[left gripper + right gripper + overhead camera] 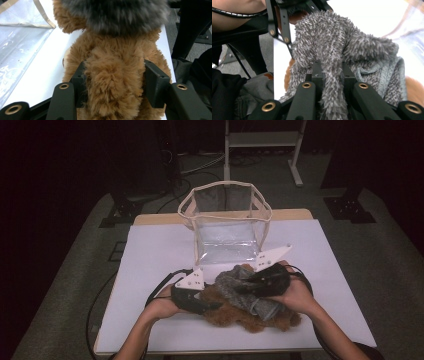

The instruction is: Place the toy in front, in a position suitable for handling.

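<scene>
A brown plush toy [232,316] lies on the white table near the front edge, with a grey fuzzy knitted garment [235,285] partly on it. My left gripper [214,306] comes in from the left; in the left gripper view its jaws press on both sides of a furry limb of the plush toy [112,57]. My right gripper [246,289] reaches in from the right. In the right gripper view the right gripper [332,72] is shut on a fold of the grey garment [342,42]. The toy's head end is hidden under the garment [117,12].
A clear plastic bag with beige trim [227,227] stands open just behind the toy at the table's middle. White covering [160,250] spreads to the left and right of it. A metal frame [262,140] stands on the floor beyond the table.
</scene>
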Available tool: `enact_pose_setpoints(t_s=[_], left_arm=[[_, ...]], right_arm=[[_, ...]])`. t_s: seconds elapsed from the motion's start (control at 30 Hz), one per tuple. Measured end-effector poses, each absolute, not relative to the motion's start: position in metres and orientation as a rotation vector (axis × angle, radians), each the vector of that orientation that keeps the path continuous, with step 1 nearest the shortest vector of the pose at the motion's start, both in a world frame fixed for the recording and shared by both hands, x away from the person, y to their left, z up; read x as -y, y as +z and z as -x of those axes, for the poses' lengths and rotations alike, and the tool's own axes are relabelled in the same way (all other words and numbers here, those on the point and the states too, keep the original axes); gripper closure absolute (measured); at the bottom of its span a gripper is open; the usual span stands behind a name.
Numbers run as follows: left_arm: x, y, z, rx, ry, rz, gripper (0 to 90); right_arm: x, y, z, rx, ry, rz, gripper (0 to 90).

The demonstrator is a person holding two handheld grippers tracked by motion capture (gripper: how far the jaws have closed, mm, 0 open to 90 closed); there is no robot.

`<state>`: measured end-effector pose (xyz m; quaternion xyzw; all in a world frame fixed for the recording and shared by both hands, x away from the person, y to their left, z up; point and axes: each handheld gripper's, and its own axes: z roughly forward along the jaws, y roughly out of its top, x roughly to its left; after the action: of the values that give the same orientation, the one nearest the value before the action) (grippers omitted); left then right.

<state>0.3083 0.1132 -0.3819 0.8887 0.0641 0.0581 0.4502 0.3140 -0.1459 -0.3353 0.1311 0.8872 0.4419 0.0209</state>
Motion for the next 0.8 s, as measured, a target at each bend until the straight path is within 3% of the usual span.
enact_pose_setpoints(t_s=[0.27, 0.8], left_arm=[[-0.115, -0.384, -0.308, -0.148, 0.132, -2.193, 46.6], [-0.115, -0.383, -0.309, -0.153, 0.136, -2.188, 44.3]], right_arm=[[0.108, -0.344, -0.326, -2.803, 1.366, -0.369, 77.8], [0.175, -0.350, -0.315, -2.760, 1.279, -0.490, 77.7]])
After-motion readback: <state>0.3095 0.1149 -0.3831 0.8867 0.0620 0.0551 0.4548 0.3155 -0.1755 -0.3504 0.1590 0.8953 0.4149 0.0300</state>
